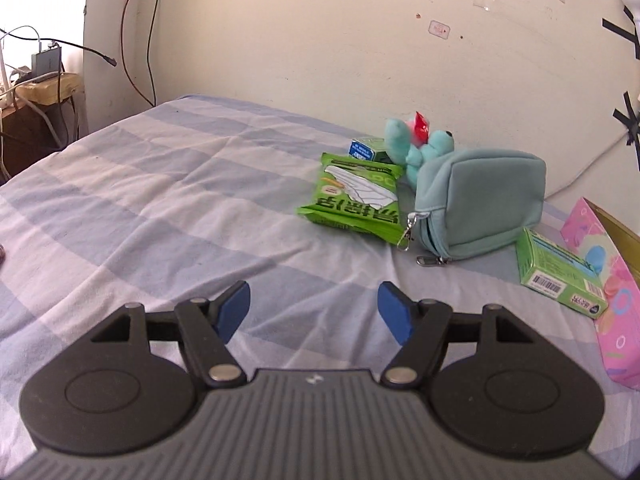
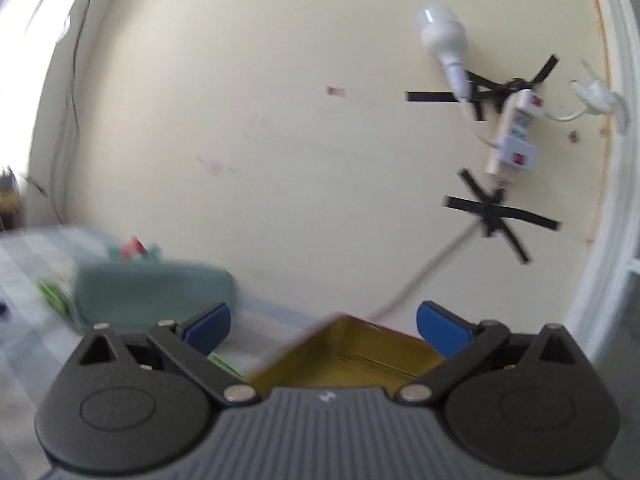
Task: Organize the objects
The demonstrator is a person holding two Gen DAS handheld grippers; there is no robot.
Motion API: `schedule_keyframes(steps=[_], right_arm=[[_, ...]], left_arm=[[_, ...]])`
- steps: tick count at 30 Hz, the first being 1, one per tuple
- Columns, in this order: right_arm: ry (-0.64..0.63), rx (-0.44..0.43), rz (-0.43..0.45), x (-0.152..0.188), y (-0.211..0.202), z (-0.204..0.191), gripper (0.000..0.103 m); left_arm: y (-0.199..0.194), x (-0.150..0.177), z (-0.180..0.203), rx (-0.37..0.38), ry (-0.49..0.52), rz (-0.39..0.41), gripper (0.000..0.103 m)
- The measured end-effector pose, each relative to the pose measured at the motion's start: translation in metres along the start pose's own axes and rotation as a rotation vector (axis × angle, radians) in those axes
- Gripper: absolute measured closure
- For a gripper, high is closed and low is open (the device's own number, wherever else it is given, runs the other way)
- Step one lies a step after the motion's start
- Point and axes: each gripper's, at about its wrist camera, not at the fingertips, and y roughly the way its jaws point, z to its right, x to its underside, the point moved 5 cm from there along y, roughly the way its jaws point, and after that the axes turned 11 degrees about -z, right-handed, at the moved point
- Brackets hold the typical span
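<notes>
On the striped bed sheet (image 1: 168, 208) lie a green snack packet (image 1: 354, 200), a teal zip pouch (image 1: 480, 204), a teal plush toy (image 1: 416, 144) behind it, a small green-and-blue carton (image 1: 368, 150) and a green box (image 1: 558, 270). My left gripper (image 1: 314, 314) hovers open above the sheet, short of these things, nothing between its blue pads. My right gripper (image 2: 324, 330) stands wide open over an open box with a gold inside (image 2: 352, 356), holding nothing. The pouch (image 2: 156, 292) appears blurred at the left of the right wrist view.
A pink patterned box (image 1: 604, 272) with a gold interior stands at the right edge beside the green box. The cream wall (image 1: 320, 40) backs the bed, with a taped power strip (image 2: 514, 136), bulb (image 2: 442, 36) and cable. Wires and a cluttered stand (image 1: 44, 88) sit far left.
</notes>
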Motion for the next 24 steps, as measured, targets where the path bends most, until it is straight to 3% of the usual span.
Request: schedule_keyframes(steps=[4,8,12,15,17,18,19,22,24], right_arm=[[0.150,-0.189,-0.136,-0.048,0.054,-0.024,0.000],[0.310,-0.226,-0.334,-0.072,0.150,-0.027,0.001],[0.440,-0.229,-0.434,-0.068,0.213,-0.022,0.004],[0.465,-0.241,-0.471,-0.055,0.234,-0.027,0.004],[0.475,-0.295,-0.493,-0.047,0.241,-0.036,0.005],[0.481,-0.340,-0.508,-0.043,0.243,-0.041,0.007],[0.494,-0.383,-0.523,-0.039,0.242,-0.047,0.005],[0.463,-0.383,-0.507,-0.036,0.222,-0.058,0.005],[0.469,-0.433,-0.489,-0.040,0.201,-0.065,0.004]], left_arm=[[0.005,-0.014,0.011,0.035,0.028,0.014,0.031],[0.019,-0.044,0.040,0.043,0.114,0.055,0.029],[0.051,-0.068,0.070,0.082,0.160,0.028,0.027],[0.076,-0.072,0.088,0.093,0.190,-0.002,0.028],[0.084,-0.070,0.093,0.113,0.209,-0.004,0.038],[0.081,-0.068,0.094,0.131,0.223,0.000,0.053],[0.077,-0.067,0.092,0.145,0.228,-0.004,0.055],[0.055,-0.061,0.074,0.147,0.193,-0.002,0.055],[0.035,-0.054,0.055,0.168,0.150,-0.005,0.055]])
